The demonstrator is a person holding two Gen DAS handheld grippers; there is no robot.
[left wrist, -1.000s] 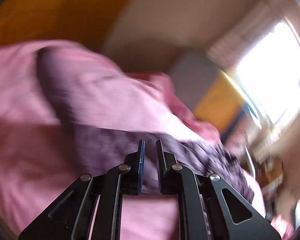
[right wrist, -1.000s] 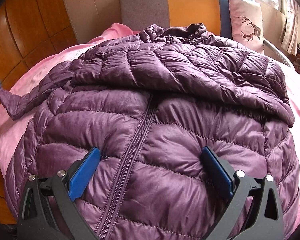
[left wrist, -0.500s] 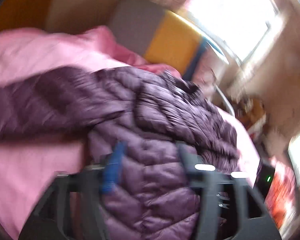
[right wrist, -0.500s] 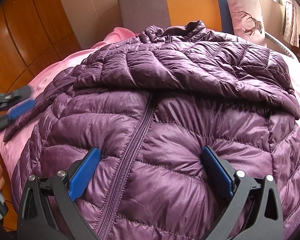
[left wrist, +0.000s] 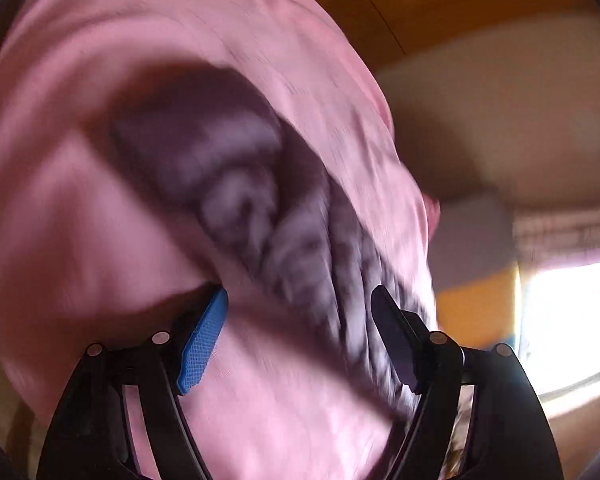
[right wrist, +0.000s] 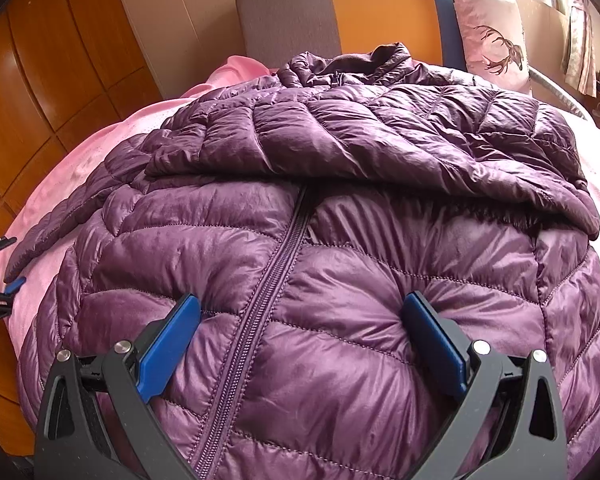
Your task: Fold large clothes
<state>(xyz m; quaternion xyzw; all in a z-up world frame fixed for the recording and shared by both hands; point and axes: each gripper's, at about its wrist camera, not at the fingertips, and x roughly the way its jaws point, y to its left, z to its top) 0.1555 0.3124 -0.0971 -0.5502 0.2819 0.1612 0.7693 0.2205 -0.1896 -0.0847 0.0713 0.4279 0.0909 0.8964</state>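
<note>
Purple quilted jacket (right wrist: 340, 264) showing glossy sheen, pink bedspread (right wrist: 80, 168) lying beneath, pale cushion (right wrist: 488, 36) bearing deer print, blue-padded black tongs (right wrist: 300, 344)

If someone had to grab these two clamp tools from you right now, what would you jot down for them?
Left hand-held gripper: open, empty, aimed at the jacket's left sleeve lying out on the pink blanket.
Right hand-held gripper: open, fingers pressing into the purple puffer jacket either side of the zipper.
Done: right sleeve folded across the chest.
Left: fold the left sleeve in, then fold the body.
</note>
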